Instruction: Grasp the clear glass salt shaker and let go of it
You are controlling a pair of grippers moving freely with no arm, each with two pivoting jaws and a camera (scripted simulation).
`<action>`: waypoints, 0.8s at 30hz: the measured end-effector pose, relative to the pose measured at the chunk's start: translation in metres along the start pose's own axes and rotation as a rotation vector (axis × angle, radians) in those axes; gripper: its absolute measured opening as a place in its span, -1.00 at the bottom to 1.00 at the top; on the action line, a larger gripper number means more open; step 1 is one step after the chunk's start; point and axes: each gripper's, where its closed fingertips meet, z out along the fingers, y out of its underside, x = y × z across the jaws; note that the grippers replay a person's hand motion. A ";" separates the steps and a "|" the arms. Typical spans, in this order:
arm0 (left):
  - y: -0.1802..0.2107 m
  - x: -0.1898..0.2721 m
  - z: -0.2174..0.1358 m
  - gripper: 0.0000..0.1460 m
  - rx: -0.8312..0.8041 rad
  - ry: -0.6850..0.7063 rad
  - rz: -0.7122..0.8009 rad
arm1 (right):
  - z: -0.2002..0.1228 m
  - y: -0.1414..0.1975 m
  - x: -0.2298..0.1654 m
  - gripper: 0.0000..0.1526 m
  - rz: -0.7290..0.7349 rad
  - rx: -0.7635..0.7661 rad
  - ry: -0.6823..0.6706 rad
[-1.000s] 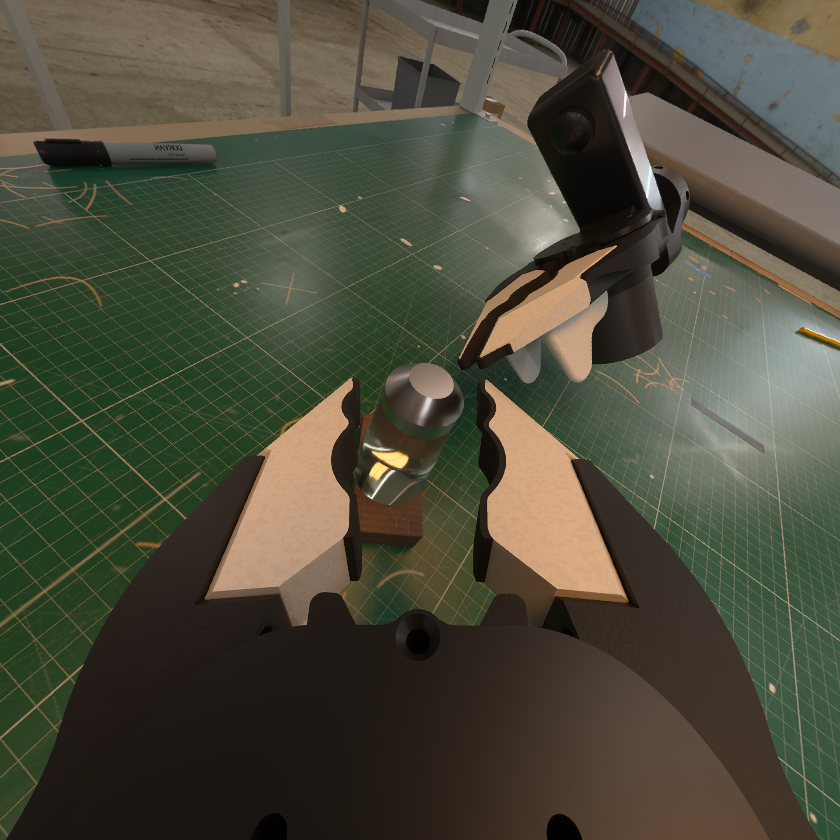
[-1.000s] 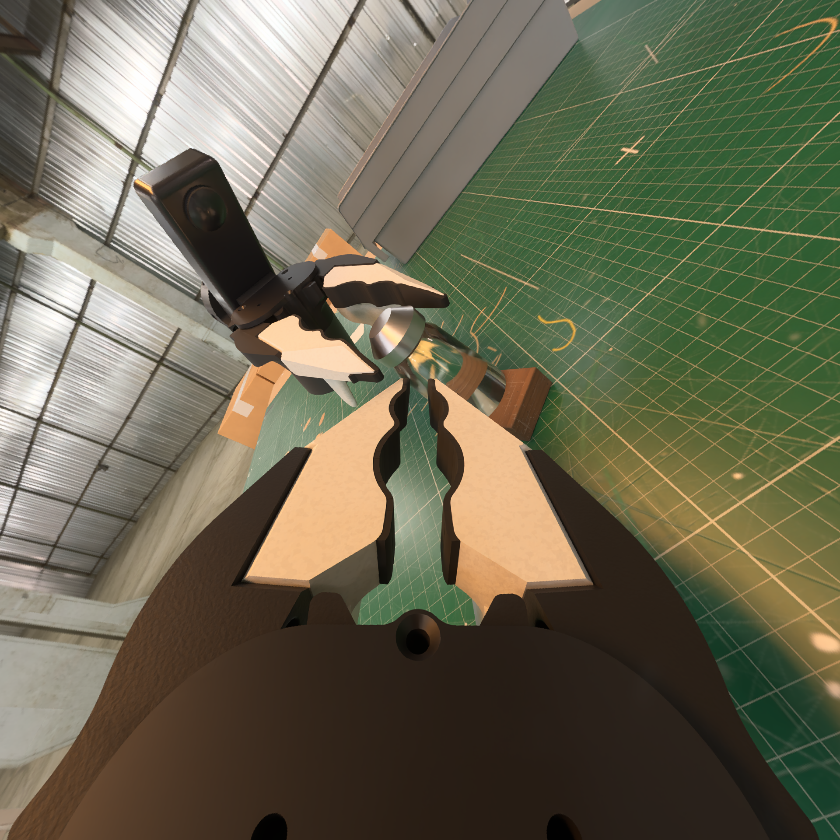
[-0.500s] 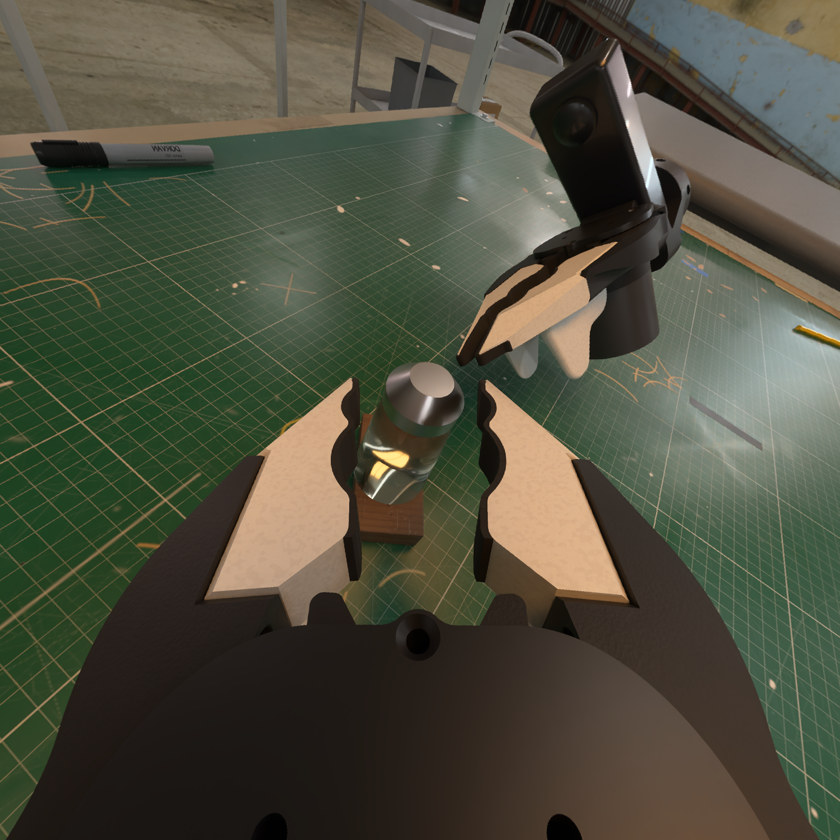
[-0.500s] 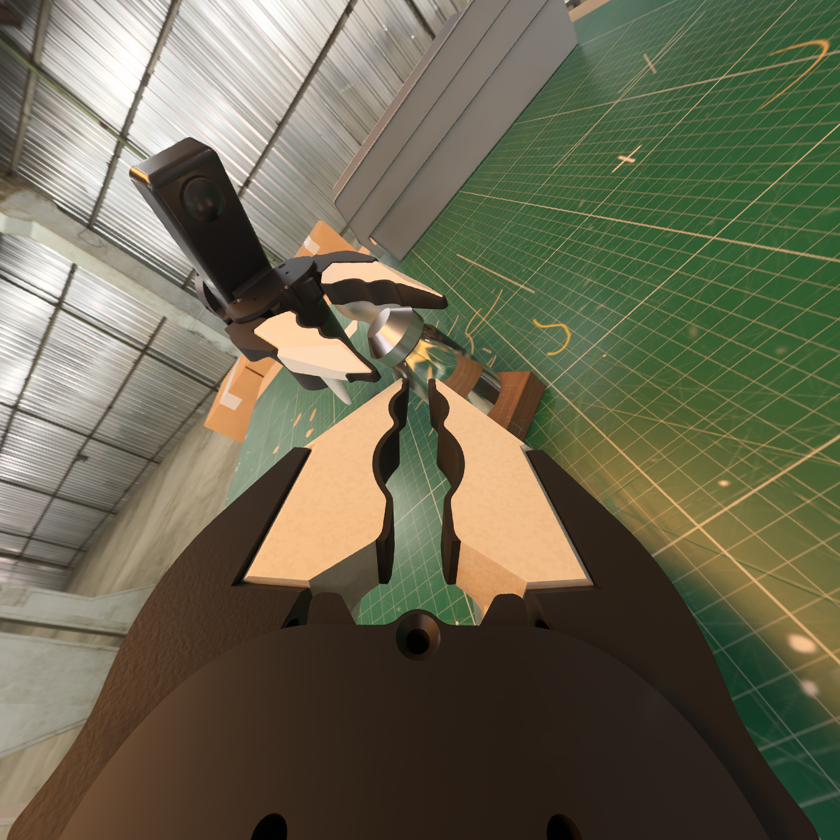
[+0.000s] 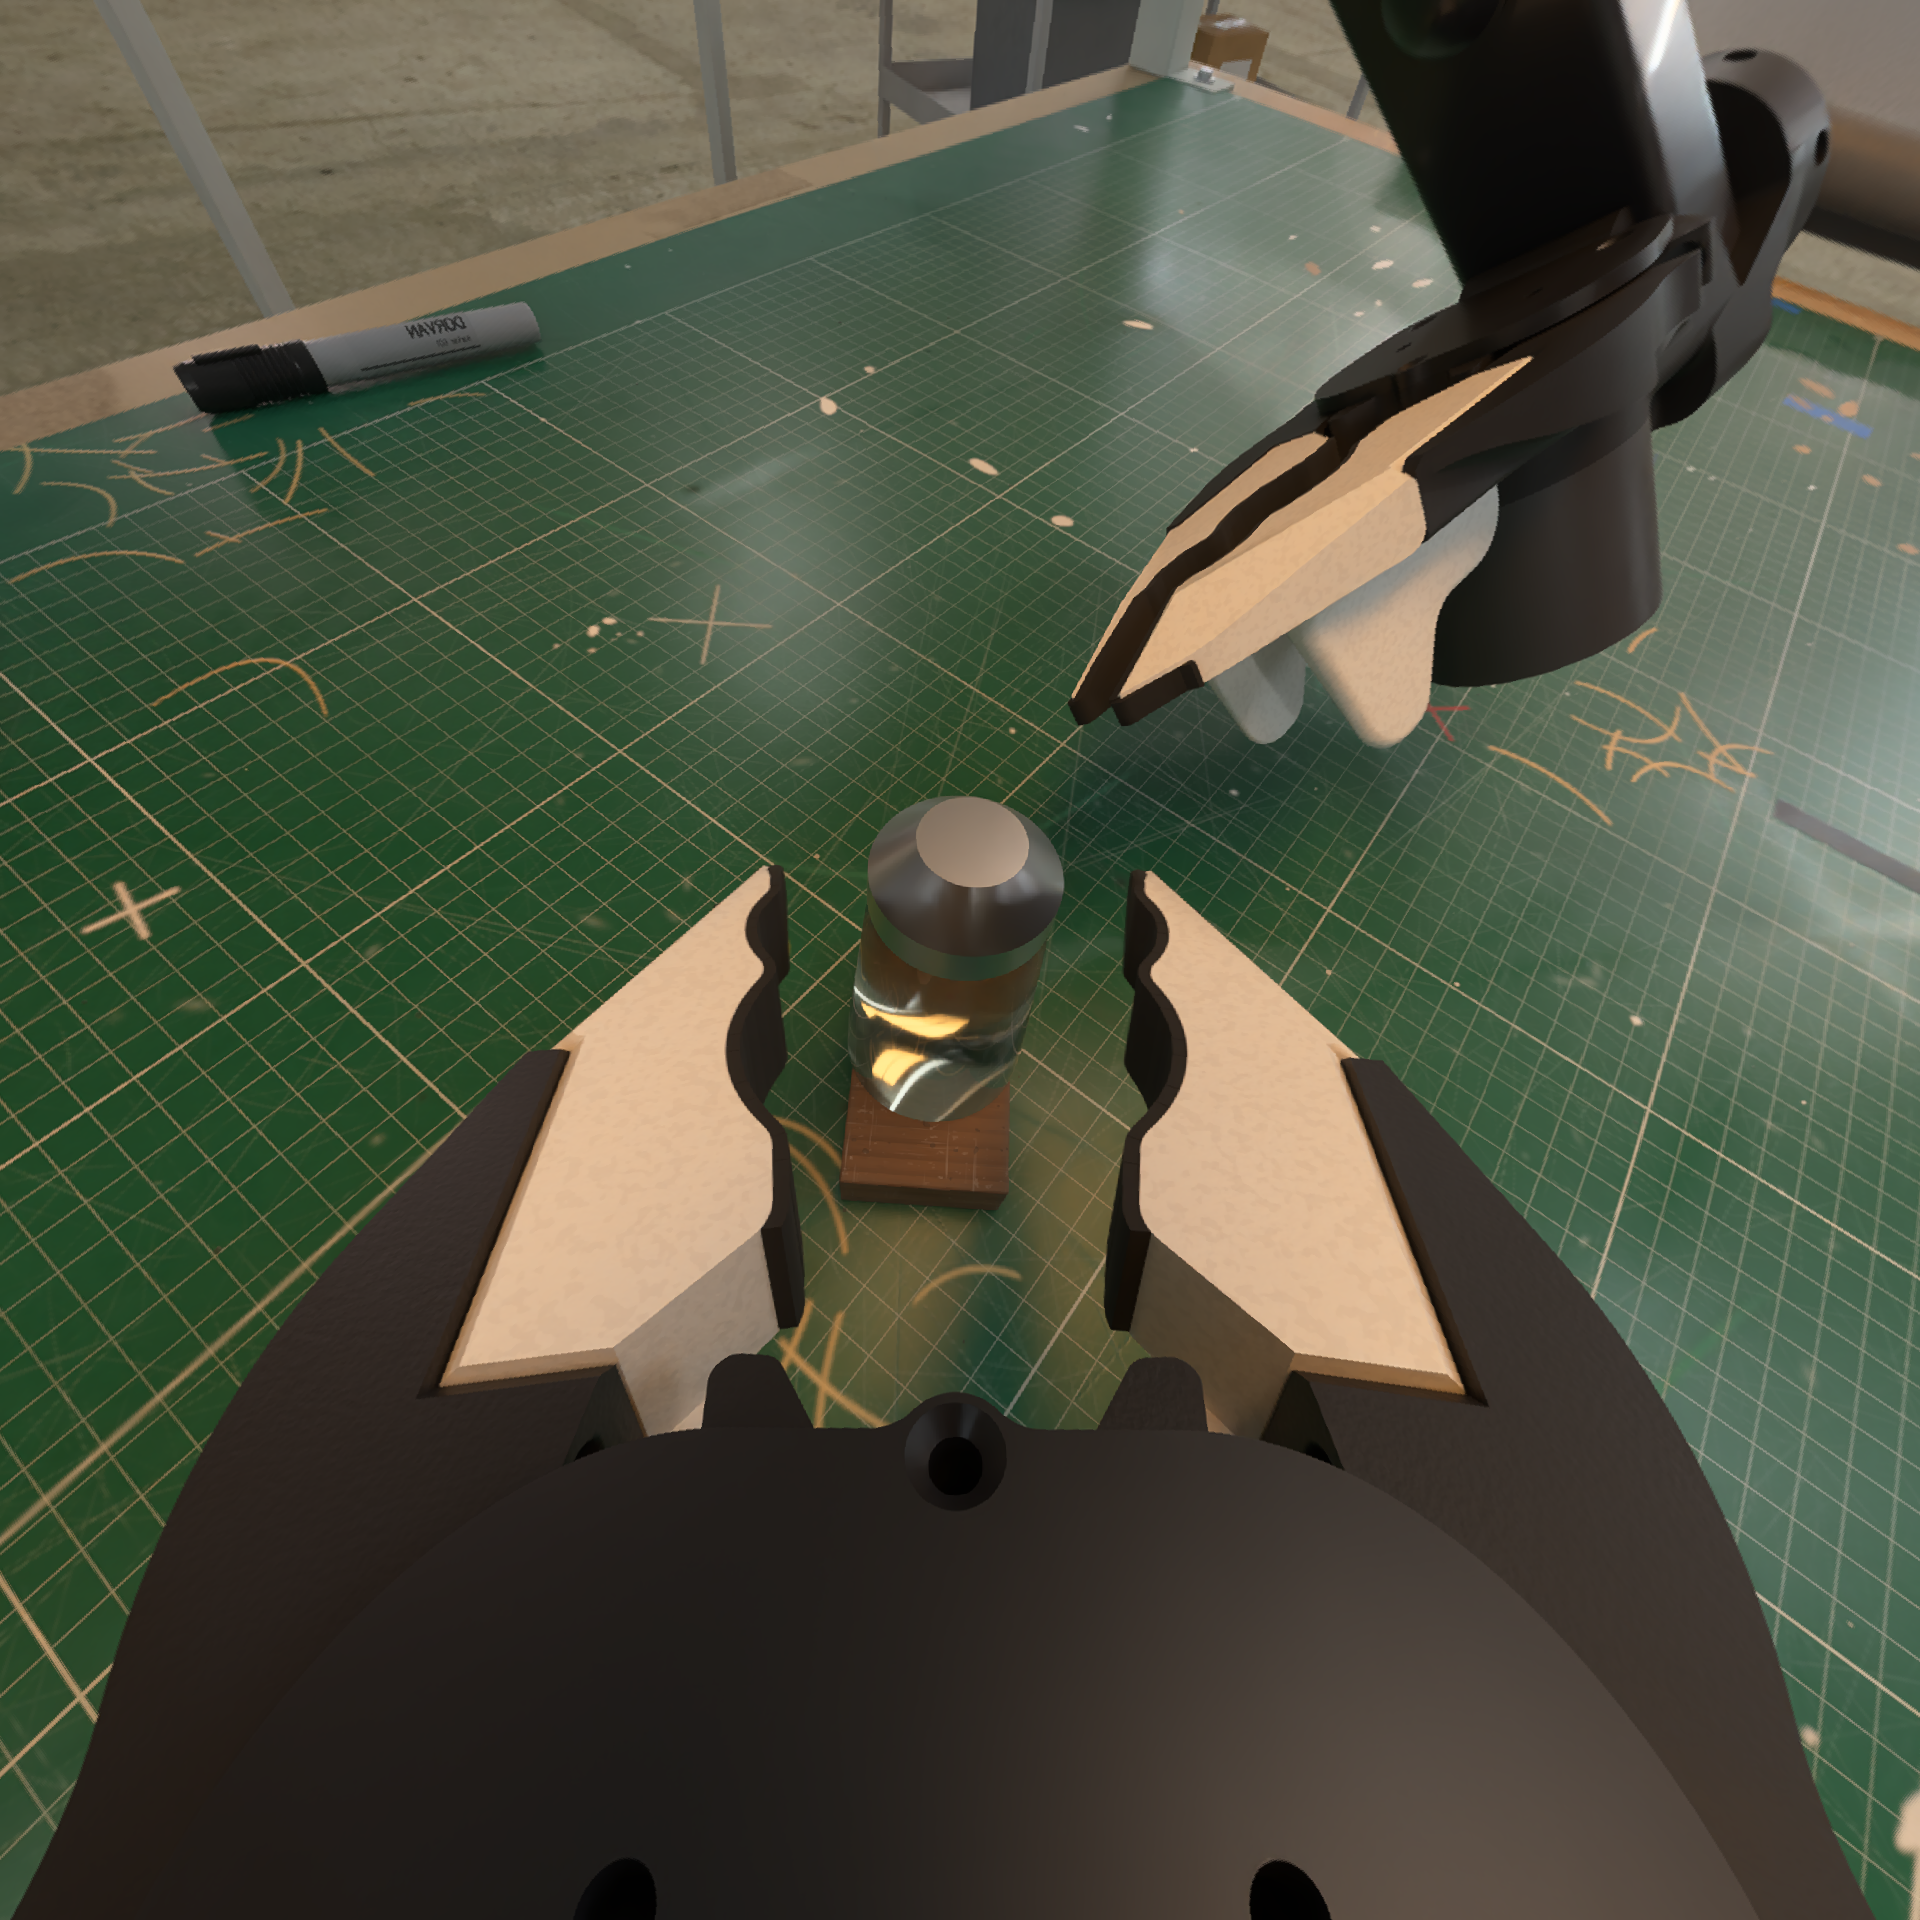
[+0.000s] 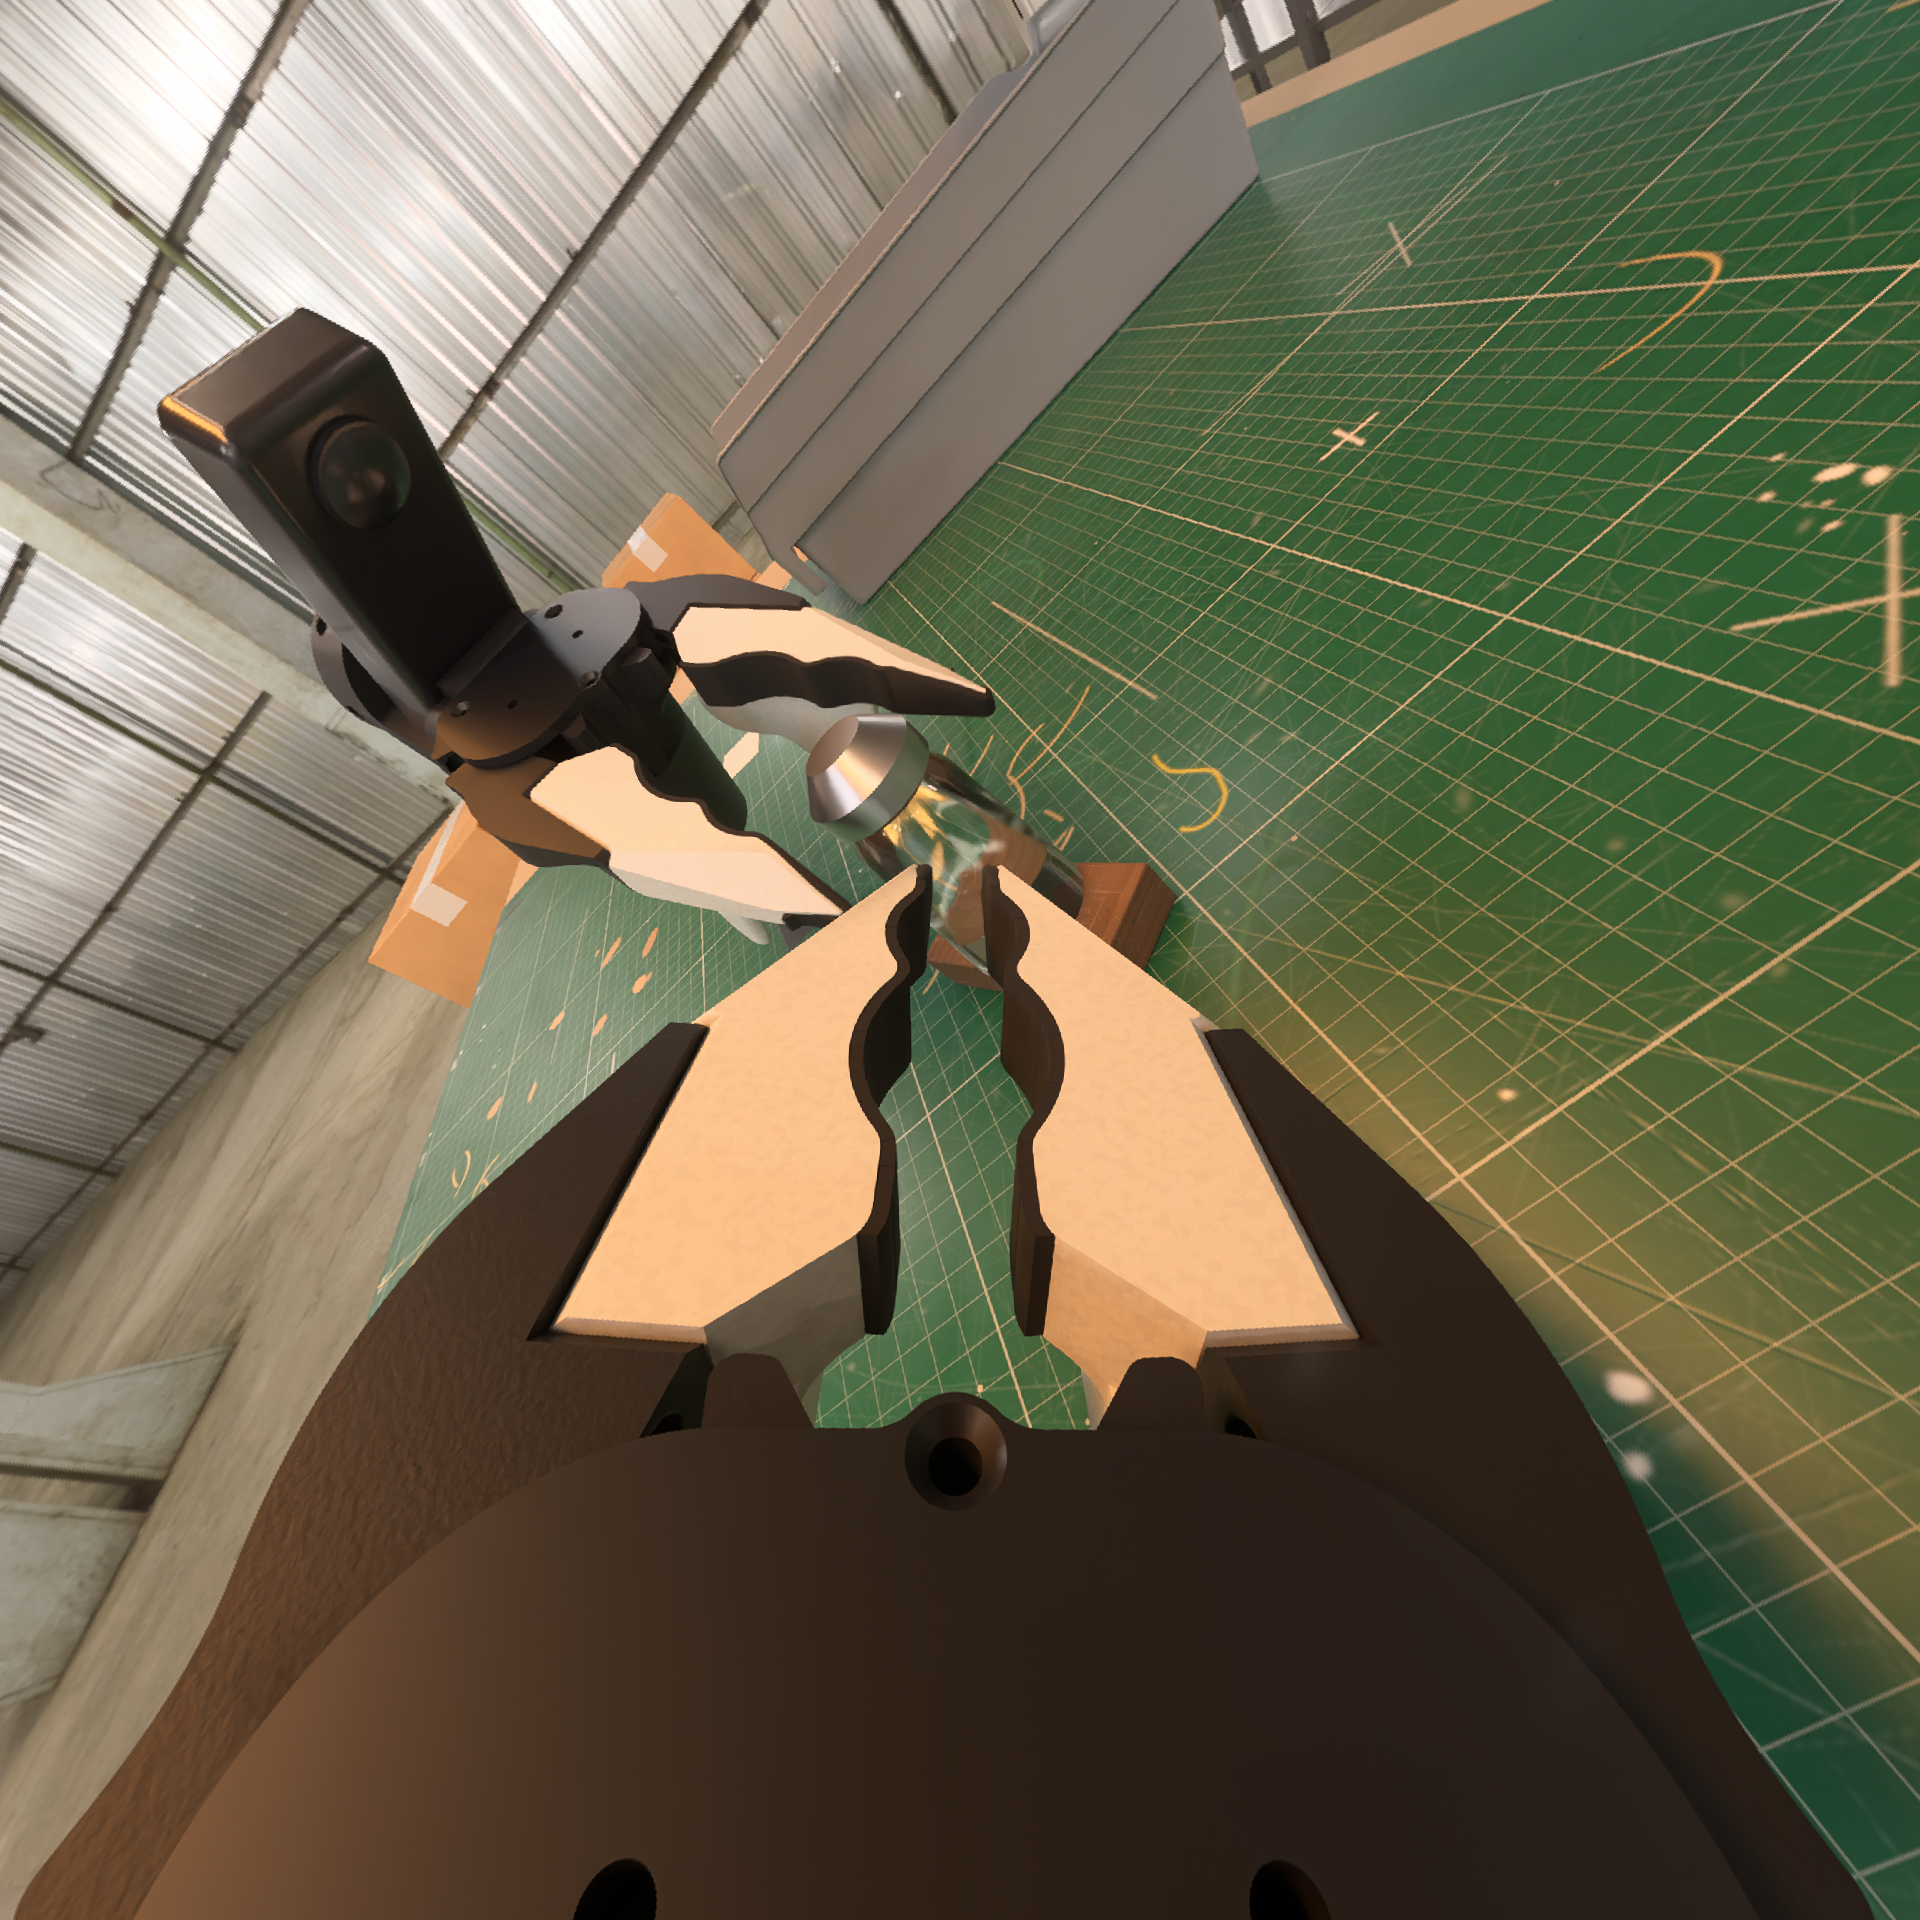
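The clear glass salt shaker [image 5: 940, 1039] with a metal cap stands upright on a small brown wooden block [image 5: 925, 1158] on the green cutting mat [image 5: 416, 748]. My left gripper [image 5: 956, 888] is open, with a finger on each side of the shaker and a gap between each finger and the glass. My right gripper [image 6: 956, 878] hangs above the mat just beyond the shaker, its jaws nearly together and empty; it also shows in the left wrist view [image 5: 1107, 707]. The right wrist view shows the shaker [image 6: 868, 774] between the left gripper's [image 6: 906, 808] spread fingers.
A black and white marker [image 5: 358, 353] lies near the mat's far left edge. A grey box [image 6: 987, 312] stands at the mat's border, with cardboard boxes [image 6: 436, 914] beyond it. A dark strip [image 5: 1849, 852] lies on the mat at the right.
My left gripper has opened wider and turned. The shaker leaned against the left finger before; it now stands upright and free on its block. The right gripper looks nearer in the left wrist view.
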 end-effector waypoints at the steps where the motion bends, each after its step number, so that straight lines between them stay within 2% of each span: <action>1: 0.000 0.000 0.001 -0.15 -0.004 -0.005 0.004 | 0.000 0.000 0.000 -0.88 -0.003 0.002 0.001; 10: 0.001 0.005 -0.002 -0.48 -0.003 0.061 0.007 | -0.005 -0.003 0.001 -0.89 -0.050 -0.002 0.020; 24: 0.010 0.015 -0.019 -0.48 -0.052 0.219 0.022 | -0.016 -0.012 -0.002 -0.88 -0.115 0.021 0.030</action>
